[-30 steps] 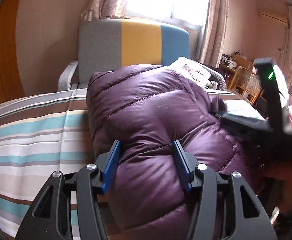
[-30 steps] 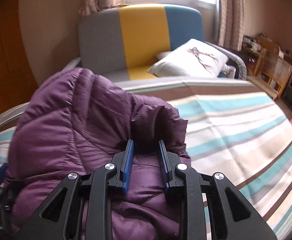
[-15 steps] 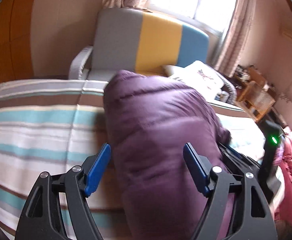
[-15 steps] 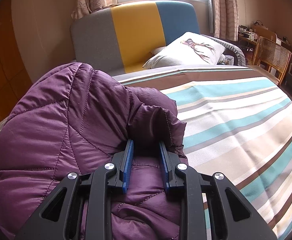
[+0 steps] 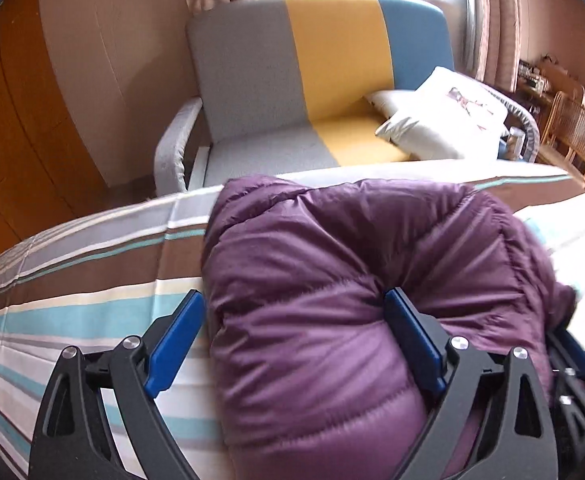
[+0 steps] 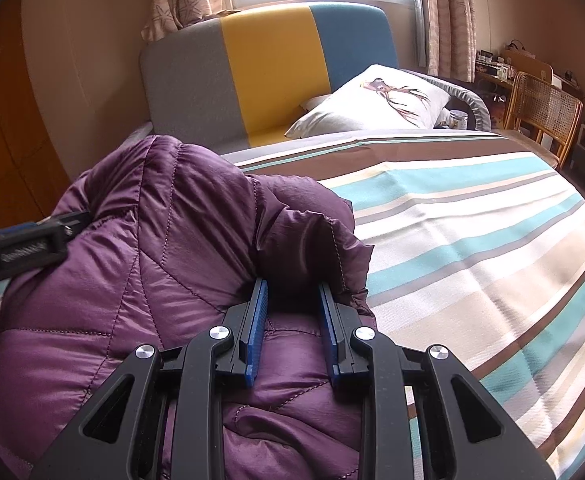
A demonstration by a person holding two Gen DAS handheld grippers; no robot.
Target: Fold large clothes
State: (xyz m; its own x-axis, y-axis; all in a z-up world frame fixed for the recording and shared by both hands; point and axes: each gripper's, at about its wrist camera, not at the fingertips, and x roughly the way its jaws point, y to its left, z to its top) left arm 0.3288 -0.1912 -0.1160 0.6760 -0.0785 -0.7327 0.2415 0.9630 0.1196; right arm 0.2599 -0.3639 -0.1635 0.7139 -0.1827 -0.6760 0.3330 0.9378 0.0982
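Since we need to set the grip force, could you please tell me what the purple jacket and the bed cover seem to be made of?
The purple jacket looks like a thin, slick synthetic shell over puffy filling: it has a soft sheen, stitched quilt lines and bulging panels; the filling itself is unseen. The bed cover looks like matte woven cloth, perhaps cotton: a fine weave shows, with flat stripes and no shine.

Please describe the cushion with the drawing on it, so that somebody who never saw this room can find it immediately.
Start at the striped bed and look past its far edge to the sofa with the grey, yellow and blue back, under the window. The cushion leans on the seat at the blue end. It is the only pale cushion showing a printed deer.
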